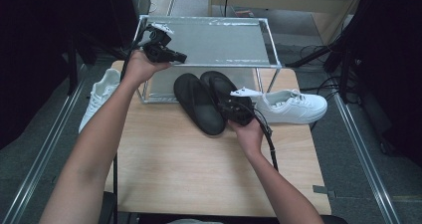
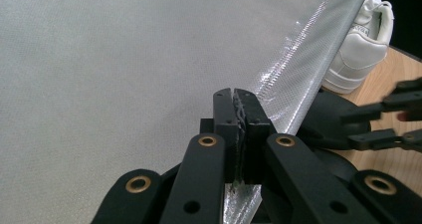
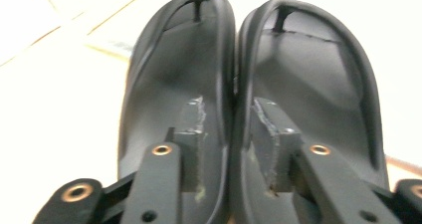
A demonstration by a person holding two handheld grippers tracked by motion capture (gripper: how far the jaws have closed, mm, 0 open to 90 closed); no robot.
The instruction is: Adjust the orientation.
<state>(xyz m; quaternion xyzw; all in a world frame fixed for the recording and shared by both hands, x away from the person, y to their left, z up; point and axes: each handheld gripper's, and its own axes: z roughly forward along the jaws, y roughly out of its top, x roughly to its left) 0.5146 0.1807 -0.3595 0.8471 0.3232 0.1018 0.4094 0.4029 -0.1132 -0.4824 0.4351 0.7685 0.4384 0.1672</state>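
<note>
Two black slippers (image 1: 209, 99) sit side by side mid-table (image 1: 199, 174), and the right tool (image 1: 238, 110) is already at their near ends, one jaw inside each shoe with the two touching inner walls pinched between the pads. So it's grasping the pair together. Their long axis runs from the tool away toward the far left, toes pointing at the covered rack (image 1: 209, 40), so the pair would go forward, toes first. Right hand is clearly the nearer one. Farther back, the left tool (image 1: 166, 55) is clenched on the rack's clear plastic cover (image 2: 293, 64) at the near left corner. White sneaker (image 1: 293, 107) lies just right of the slippers.
</note>
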